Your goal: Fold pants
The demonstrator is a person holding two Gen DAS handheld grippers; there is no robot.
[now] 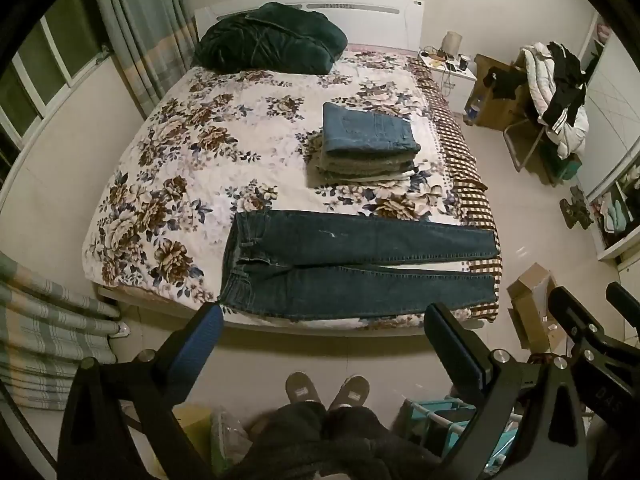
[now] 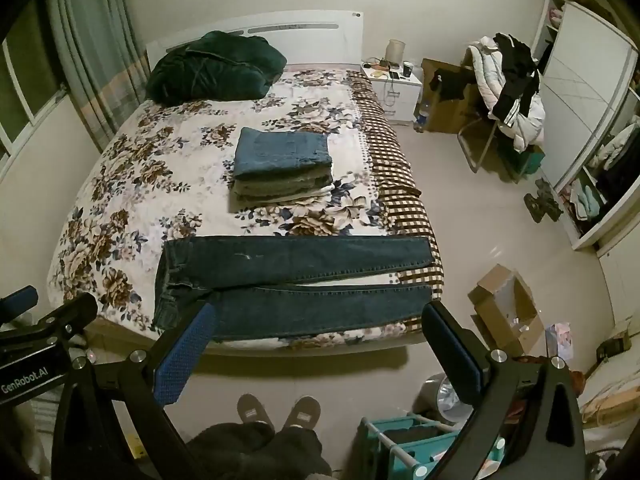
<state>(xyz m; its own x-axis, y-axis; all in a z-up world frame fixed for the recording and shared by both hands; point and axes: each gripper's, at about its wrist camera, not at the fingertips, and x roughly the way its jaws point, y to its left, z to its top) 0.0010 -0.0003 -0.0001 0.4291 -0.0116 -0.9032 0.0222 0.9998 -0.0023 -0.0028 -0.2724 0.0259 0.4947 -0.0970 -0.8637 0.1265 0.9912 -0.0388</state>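
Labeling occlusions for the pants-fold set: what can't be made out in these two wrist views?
- Folded stack: items under the top blue jeans show edges only; count unclear, both views.
- Dark jeans: near waist corner hidden by the left gripper finger, left view; by the right gripper finger, right view.
- Nightstand items: too small.
- Wardrobe: cut by the right edge.

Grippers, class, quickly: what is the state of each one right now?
Left gripper: open, holding nothing.
Right gripper: open, holding nothing.
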